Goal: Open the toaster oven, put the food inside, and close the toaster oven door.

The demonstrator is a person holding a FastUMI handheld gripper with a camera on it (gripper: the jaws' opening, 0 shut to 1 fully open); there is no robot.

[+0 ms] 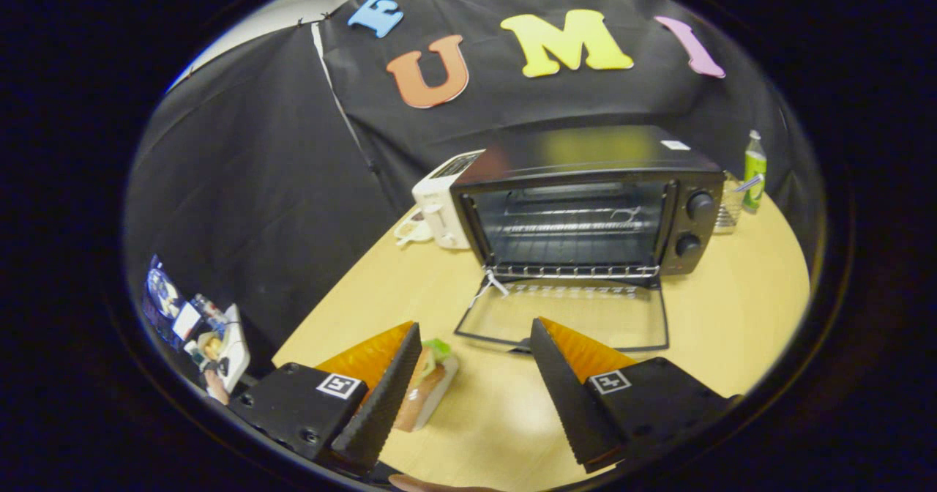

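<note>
The black toaster oven stands on the wooden table beyond my fingers, its glass door folded down flat toward me and the wire rack inside bare. The food, a sandwich with brown bread and a green leaf on a white base, lies on the table just inside my left finger, partly hidden by it. My gripper hangs open above the table, nothing between its fingers. The right finger points toward the door's front edge.
A white pop-up toaster stands to the left of the oven, with a white cord beside it. A green bottle and a clear glass sit to the oven's right. Off the table's left edge lie small items and a hand.
</note>
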